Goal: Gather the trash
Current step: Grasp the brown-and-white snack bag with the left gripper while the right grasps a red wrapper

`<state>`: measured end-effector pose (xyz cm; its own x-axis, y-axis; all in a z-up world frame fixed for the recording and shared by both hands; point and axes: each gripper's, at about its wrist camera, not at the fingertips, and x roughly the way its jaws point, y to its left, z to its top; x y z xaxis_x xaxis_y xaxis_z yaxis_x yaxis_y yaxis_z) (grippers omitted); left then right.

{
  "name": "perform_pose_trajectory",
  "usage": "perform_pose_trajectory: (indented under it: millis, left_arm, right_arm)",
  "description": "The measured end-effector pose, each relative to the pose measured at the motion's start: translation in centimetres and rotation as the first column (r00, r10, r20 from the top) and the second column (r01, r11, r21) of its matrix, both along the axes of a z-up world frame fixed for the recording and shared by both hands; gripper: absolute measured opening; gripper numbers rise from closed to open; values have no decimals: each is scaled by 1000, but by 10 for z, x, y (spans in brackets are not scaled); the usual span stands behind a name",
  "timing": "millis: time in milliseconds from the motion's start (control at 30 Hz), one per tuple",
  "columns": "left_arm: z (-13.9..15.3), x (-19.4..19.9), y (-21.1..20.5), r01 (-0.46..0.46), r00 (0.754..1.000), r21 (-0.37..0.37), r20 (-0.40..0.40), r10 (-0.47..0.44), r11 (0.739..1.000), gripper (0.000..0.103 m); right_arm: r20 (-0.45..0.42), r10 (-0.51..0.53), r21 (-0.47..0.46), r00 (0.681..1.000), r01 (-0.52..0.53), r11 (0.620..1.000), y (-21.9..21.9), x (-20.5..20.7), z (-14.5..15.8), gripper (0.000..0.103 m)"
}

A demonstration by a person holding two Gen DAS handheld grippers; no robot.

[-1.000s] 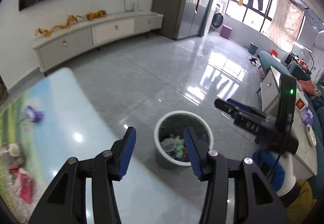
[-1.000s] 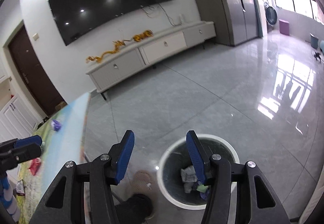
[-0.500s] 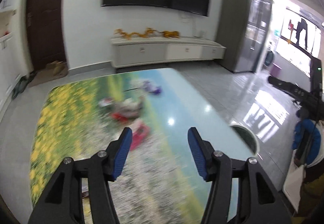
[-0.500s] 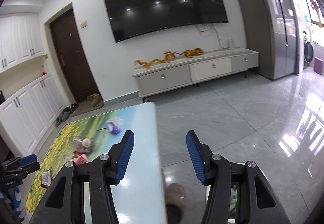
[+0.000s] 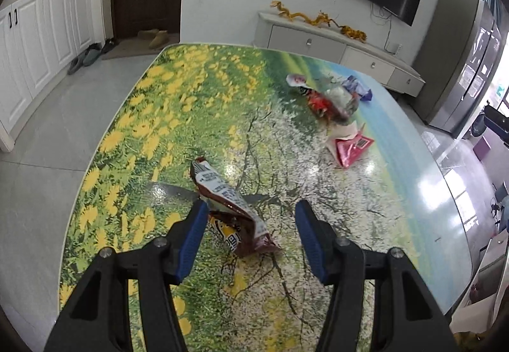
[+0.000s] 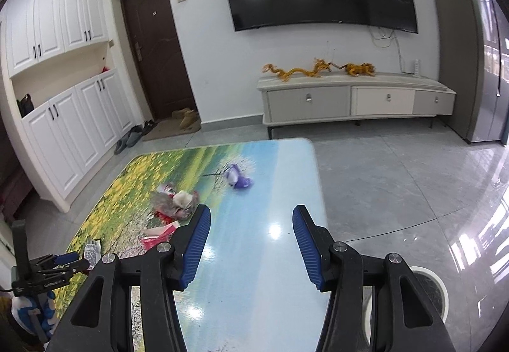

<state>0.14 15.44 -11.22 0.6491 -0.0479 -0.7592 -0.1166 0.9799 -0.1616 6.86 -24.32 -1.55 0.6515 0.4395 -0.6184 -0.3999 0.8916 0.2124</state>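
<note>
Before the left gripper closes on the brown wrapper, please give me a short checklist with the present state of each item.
1. Left gripper jaws open: ok; they have just been opening.
2. Brown wrapper between the jaws: ok, it lies close to the left pad; whether it touches cannot tell.
3. Wrapper free of other trash: ok, the pink packet and the red pile lie apart, farther back on the table.
4. Right gripper empty and clear: ok, open over bare table.
5. Bin within sight: ok, on the floor at the right; its fill cannot tell.
</note>
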Motion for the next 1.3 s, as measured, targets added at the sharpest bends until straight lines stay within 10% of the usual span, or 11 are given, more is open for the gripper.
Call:
perform_pose_trajectory:
  millis: [367,1033,1300]
  left_arm:
    - [-24,33,14,-12,1000,-27,-16,11,1000,22]
    - [-25,75,23,-3,1000,-61,16,4,998,20]
    - [-14,66,20,3,999,-56,41,-1,998,20]
  right_arm:
    - [-134,157,14,978,-157,988,65,46,-55,51]
    - [-310,298,184,903,-250,950,143,137,-133,26]
    - [-279,304,188,911,-258,948,135,118,-117,8]
